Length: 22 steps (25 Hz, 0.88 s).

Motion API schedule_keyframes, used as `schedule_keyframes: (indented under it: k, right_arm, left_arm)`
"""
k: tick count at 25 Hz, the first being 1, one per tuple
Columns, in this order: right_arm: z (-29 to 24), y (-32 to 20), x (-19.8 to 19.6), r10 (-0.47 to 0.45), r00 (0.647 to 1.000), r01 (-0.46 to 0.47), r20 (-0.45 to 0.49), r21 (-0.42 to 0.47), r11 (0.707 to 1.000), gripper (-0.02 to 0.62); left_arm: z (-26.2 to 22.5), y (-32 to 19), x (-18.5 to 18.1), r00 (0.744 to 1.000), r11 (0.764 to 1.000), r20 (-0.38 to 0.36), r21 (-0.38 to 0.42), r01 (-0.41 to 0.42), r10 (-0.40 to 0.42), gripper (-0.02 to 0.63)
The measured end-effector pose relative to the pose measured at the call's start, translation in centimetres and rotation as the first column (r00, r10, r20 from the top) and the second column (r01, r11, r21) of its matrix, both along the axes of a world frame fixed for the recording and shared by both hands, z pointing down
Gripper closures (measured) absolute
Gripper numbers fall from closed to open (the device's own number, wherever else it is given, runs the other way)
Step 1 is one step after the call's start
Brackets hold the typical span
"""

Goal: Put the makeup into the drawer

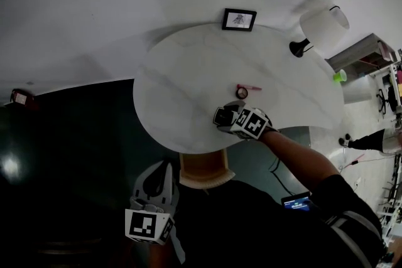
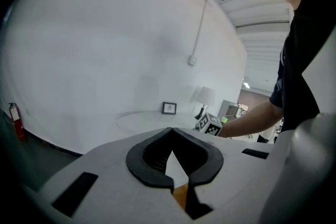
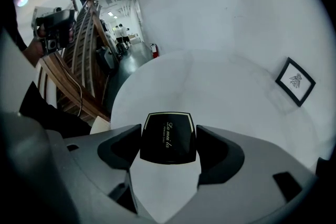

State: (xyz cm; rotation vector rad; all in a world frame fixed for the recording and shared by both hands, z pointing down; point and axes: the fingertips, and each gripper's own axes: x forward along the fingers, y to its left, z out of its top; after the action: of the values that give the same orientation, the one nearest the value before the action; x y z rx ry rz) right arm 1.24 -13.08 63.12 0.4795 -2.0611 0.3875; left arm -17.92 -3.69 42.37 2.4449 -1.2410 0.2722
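Note:
My right gripper [image 1: 226,117] hovers over the near part of the white rounded table [image 1: 182,78], shut on a black square makeup compact [image 3: 168,138] with gold script on its lid. Beyond it on the tabletop lie a small round compact [image 1: 242,93] and a pink stick-like item [image 1: 251,88]. A pale wooden drawer [image 1: 202,172] juts out under the table's near edge. My left gripper [image 1: 157,184] hangs low at the left of the drawer, apart from it; its jaws [image 2: 170,131] meet at the tips with nothing between them.
At the table's far edge stands a black picture frame [image 1: 239,19]. A white-shaded lamp [image 1: 323,25] and a green cup [image 1: 340,76] occupy the right end. Dark floor lies to the left; a person's arm reaches across the right.

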Motion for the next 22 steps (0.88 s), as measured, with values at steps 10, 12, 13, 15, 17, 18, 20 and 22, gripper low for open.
schedule_keyframes:
  k: [10, 12, 13, 15, 17, 18, 20, 22]
  right_arm:
    - [-1.4, 5.1, -2.5, -0.164, 0.985, 0.164, 0.053, 0.003, 0.987, 0.307]
    - [-1.4, 6.1, -2.7, -0.198, 0.978, 0.198, 0.061, 0.002, 0.980, 0.307]
    - [-1.4, 6.6, -2.8, -0.212, 0.975, 0.213, 0.068, 0.001, 0.977, 0.307]
    - [-1.5, 7.7, -3.1, -0.238, 0.968, 0.238, 0.082, -0.001, 0.971, 0.307]
    - [-1.8, 8.9, -3.5, -0.264, 0.960, 0.265, 0.094, 0.000, 0.964, 0.307]
    - [-1.9, 9.5, -3.8, -0.277, 0.956, 0.279, 0.101, -0.001, 0.960, 0.307]
    - [-2.0, 10.8, -4.4, -0.297, 0.948, 0.299, 0.117, -0.006, 0.954, 0.307]
    - [-2.0, 11.9, -5.0, -0.311, 0.942, 0.315, 0.128, -0.012, 0.949, 0.307]
  left_arm:
    - [0.6, 1.1, 1.6, 0.998, 0.998, -0.009, 0.009, 0.070, -0.070, 0.595]
    - [1.0, 1.7, 2.1, 0.996, 0.996, -0.006, 0.004, 0.090, -0.090, 0.595]
    - [1.1, 2.0, 2.4, 0.995, 0.995, -0.005, 0.001, 0.100, -0.100, 0.595]
    - [1.2, 2.5, 2.7, 0.993, 0.993, -0.003, -0.001, 0.118, -0.118, 0.595]
    - [1.0, 3.1, 2.9, 0.991, 0.991, 0.001, -0.003, 0.133, -0.133, 0.595]
    - [1.0, 3.3, 2.9, 0.990, 0.990, 0.002, -0.006, 0.141, -0.140, 0.595]
    - [0.8, 3.9, 2.6, 0.988, 0.988, 0.003, -0.015, 0.152, -0.152, 0.595]
    - [0.7, 4.3, 2.3, 0.987, 0.987, 0.002, -0.024, 0.158, -0.158, 0.595]
